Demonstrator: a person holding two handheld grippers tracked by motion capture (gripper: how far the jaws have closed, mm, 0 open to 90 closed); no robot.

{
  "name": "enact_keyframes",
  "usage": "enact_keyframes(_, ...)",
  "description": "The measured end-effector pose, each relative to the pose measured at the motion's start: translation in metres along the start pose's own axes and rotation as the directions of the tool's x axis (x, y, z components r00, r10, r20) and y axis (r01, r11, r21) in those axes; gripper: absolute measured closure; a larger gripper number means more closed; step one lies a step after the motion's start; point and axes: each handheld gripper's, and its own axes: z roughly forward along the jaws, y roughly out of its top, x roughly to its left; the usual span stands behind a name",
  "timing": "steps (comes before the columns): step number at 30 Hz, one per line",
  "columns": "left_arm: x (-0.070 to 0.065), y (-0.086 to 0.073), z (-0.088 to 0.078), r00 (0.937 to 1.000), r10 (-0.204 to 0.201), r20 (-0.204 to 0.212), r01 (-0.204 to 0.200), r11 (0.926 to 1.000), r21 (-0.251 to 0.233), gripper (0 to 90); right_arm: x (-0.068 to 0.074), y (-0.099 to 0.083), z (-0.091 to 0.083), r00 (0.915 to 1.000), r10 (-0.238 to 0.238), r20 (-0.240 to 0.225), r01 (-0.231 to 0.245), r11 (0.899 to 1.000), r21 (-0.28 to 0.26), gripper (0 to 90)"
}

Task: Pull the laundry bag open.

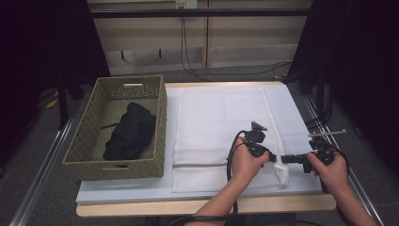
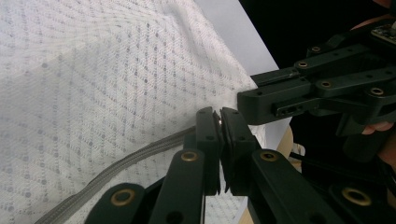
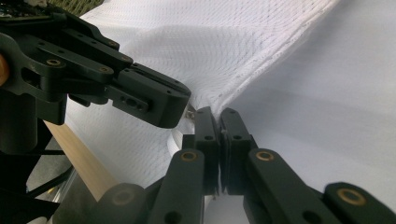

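Both grippers met at the near right corner of the white mesh laundry bag (image 1: 221, 127) on the table: the left gripper (image 2: 219, 122) clenched on the zipper pull, the right gripper (image 3: 218, 116) pinching the corner fabric. To unzip cleanly, I judged, the right should anchor firmly while the left drew along the zipper (image 2: 116, 170).

mesh bag (image 1: 221, 127): white open-weave cloth, matt | zip (image 2: 116, 163): grey woven tape | basket (image 1: 160, 122): rough olive wicker | garment (image 1: 129, 132): black soft cloth | counter (image 1: 301, 117): smooth pale top, wood edge | claws: matt black plastic, brass rivets
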Motion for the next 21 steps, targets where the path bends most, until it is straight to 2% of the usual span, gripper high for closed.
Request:
enact_keyframes(4,-0.0009,-0.0013,-0.0015,0.9997,-0.023,0.004,0.023,0.9997,-0.013,86.9,-0.0008,-0.0004,0.0004,0.9997,0.016,-0.016,-0.015,1.0,0.003,88.2)
enact_keyframes(5,0.0004,-0.0016,-0.0024,0.9998,-0.018,0.005,0.018,0.9998,-0.01,86.9,-0.0007,-0.0003,0.0005,0.9997,0.017,-0.018,-0.016,1.0,0.001,88.2)
enact_keyframes(6,0.0011,-0.0017,-0.0033,0.9999,-0.01,-0.013,0.01,0.9999,-0.005,86.9,-0.0005,-0.0001,0.0006,0.9997,0.018,-0.018,-0.018,1.0,0.002,88.3)
enact_keyframes(7,0.0011,-0.0022,-0.0034,0.9996,-0.029,-0.004,0.028,0.9995,-0.01,86.9,-0.0001,0.0001,0.0003,1.0,0.008,0.001,-0.008,1.0,0.008,88.3)
enact_keyframes(8,0.0026,-0.0026,-0.0041,0.9995,-0.028,-0.014,0.028,0.9996,-0.011,86.9,0.0001,0.0001,0.0004,0.9999,0.005,0.009,-0.005,1.0,0.008,88.4)
enact_keyframes(10,0.0047,-0.0034,-0.0057,0.9992,-0.039,0.006,0.039,0.9992,-0.007,86.9,-0.0008,-0.0001,0.0001,1.0,0.007,-0.003,-0.007,1.0,0.011,88.3)
enact_keyframes(15,0.0018,-0.0034,-0.0075,0.9993,-0.036,-0.01,0.036,0.9993,-0.014,86.9,0.0016,0.0003,0.0006,1.0,-0.007,-0.001,0.007,1.0,0.008,88.3)
enact_keyframes(16,0.0027,-0.0031,-0.009,0.9994,-0.033,-0.001,0.033,0.9994,-0.002,86.9,0.0022,0.0005,0.0005,1.0,-0.009,0.001,0.009,1.0,0.008,88.3)
enact_keyframes(20,0.0026,-0.004,-0.0075,0.9993,-0.038,0.002,0.038,0.9992,-0.013,86.9,0.0025,0.0006,0.0,1.0,-0.005,0.002,0.005,1.0,0.01,88.4)
enact_keyframes(21,0.0016,-0.0042,-0.0063,0.9984,-0.057,-0.004,0.056,0.9981,-0.025,86.9,0.0028,0.0005,0.0001,1.0,-0.007,0.006,0.007,1.0,0.01,88.4)
